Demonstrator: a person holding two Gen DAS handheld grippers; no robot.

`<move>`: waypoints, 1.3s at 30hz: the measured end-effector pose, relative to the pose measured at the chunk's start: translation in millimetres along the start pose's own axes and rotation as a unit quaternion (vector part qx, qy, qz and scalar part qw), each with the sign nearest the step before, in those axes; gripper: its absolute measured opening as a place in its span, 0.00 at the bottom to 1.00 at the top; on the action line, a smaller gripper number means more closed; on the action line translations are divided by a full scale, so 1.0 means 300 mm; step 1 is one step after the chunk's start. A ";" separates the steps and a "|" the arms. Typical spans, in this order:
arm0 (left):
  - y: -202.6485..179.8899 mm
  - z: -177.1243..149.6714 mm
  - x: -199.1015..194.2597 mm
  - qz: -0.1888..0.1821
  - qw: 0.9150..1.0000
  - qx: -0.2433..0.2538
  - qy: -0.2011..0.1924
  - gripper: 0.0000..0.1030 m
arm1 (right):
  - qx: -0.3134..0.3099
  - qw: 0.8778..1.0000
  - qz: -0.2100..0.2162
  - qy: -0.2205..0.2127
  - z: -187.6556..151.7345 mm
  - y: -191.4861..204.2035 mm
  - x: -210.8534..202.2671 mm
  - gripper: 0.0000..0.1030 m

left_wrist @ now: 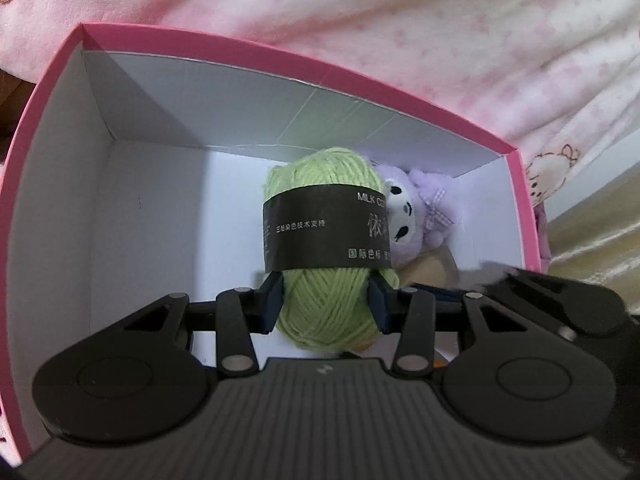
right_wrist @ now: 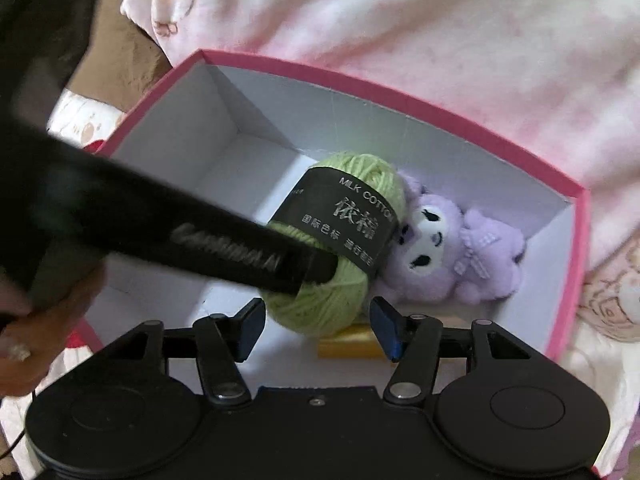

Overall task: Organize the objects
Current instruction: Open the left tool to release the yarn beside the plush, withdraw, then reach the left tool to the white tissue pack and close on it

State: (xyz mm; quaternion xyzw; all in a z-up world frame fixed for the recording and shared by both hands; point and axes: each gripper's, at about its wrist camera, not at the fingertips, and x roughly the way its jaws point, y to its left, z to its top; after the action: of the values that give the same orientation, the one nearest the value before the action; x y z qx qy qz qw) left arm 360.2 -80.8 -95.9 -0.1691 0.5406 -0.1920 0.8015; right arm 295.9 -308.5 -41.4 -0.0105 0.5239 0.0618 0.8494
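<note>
A green yarn ball (left_wrist: pixel 328 240) with a dark paper band is inside a pink box (left_wrist: pixel 280 60) with white walls. My left gripper (left_wrist: pixel 325 303) is shut on the yarn ball and holds it over the box floor, next to a purple plush toy (left_wrist: pixel 416 216). In the right wrist view the yarn ball (right_wrist: pixel 340 240) and the plush toy (right_wrist: pixel 452 256) show side by side in the box (right_wrist: pixel 400 98). My right gripper (right_wrist: pixel 318 326) is open and empty just in front of the yarn ball. The left gripper's body crosses this view from the left.
A gold-coloured flat object (right_wrist: pixel 352 344) lies on the box floor under the yarn ball. The box sits on pink and white patterned bedding (left_wrist: pixel 440 40). The left half of the box floor (left_wrist: pixel 160 208) is bare white.
</note>
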 end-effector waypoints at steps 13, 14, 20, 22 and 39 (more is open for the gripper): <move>-0.101 -0.089 -0.193 0.043 0.997 0.059 -0.014 0.61 | 0.053 0.993 0.042 -0.093 -0.186 -0.030 -0.222 0.64; -0.109 -0.096 -0.216 0.045 0.997 0.061 -0.014 0.61 | 0.056 0.993 0.043 -0.097 -0.196 -0.037 -0.245 0.64; -0.192 -0.160 -0.383 0.072 0.992 0.104 -0.026 0.65 | 0.054 0.990 0.033 -0.123 -0.242 -0.020 -0.377 0.64; -0.218 -0.184 -0.439 0.081 0.989 0.121 -0.028 0.66 | 0.048 0.991 0.023 -0.125 -0.256 0.001 -0.434 0.64; -0.336 -0.497 -0.770 0.063 0.981 0.178 -0.042 0.73 | -0.040 0.987 0.027 -0.154 -0.466 0.219 -0.771 0.72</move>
State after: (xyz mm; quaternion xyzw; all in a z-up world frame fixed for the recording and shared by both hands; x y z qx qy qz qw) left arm 129.8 -64.4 84.0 0.0027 0.4728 -0.2267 0.8515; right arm 61.6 -276.6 104.9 -0.0206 0.3836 0.1070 0.9170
